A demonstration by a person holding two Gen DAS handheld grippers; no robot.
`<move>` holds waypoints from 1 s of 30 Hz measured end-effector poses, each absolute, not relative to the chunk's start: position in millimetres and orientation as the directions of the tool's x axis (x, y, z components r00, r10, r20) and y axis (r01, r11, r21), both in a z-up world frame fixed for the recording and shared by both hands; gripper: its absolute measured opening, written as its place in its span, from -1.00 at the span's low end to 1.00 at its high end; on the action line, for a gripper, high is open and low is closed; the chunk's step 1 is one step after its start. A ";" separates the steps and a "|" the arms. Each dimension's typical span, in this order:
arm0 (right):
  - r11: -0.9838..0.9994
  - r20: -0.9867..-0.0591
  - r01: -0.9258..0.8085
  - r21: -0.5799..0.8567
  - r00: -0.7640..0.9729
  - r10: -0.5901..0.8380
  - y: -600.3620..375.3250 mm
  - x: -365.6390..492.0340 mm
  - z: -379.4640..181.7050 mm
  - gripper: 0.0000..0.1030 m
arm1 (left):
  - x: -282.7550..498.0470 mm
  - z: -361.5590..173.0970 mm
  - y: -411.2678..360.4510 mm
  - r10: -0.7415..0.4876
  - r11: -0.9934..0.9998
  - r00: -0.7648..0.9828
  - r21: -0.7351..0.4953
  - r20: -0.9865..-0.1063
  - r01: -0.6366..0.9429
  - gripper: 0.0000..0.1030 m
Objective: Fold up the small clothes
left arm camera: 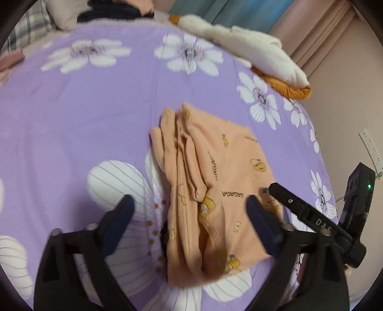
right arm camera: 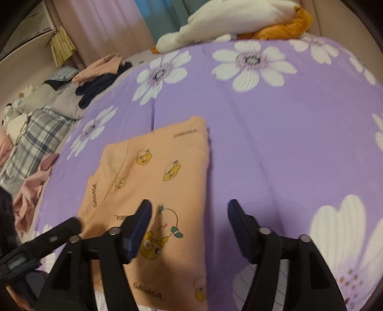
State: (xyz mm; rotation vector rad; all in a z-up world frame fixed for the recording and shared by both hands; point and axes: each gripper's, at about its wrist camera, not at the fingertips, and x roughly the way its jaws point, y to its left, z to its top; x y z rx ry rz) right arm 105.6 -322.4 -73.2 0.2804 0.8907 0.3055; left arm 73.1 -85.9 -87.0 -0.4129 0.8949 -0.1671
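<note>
A folded peach garment point(left arm camera: 215, 181), printed with yellow cartoon figures and the word GAGAGA, lies flat on a bed under a purple sheet point(left arm camera: 79, 114) with large white flowers. The left tool point(left arm camera: 189, 215) hangs over the garment's near end with its jaws spread wide apart, nothing pinched between them. The right tool point(right arm camera: 189, 223) is at the garment's right edge, also apart and gripping nothing; its left finger is over the cloth, its right finger over bare sheet. A white and orange plush point(right arm camera: 239, 21) lies at the far edge of the bed, and other clothes point(right arm camera: 100, 71) are heaped at far left.
</note>
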 end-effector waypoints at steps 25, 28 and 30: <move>0.965 -0.600 -0.167 0.202 0.757 0.257 -315.2 46.5 -10.2 0.73 | 2.3 -20.2 -95.3 -0.141 0.982 0.744 -0.185 -0.653 0.023 0.99; 0.963 -0.591 -0.176 0.202 0.763 0.263 -316.3 41.3 -8.3 0.73 | -1.9 -19.3 -101.5 -0.147 0.983 0.746 -0.182 -0.649 0.035 0.99; 0.964 -0.591 -0.175 0.202 0.763 0.262 -316.4 40.6 -8.4 0.73 | -3.5 -20.0 -105.2 -0.145 0.984 0.743 -0.176 -0.654 0.037 0.99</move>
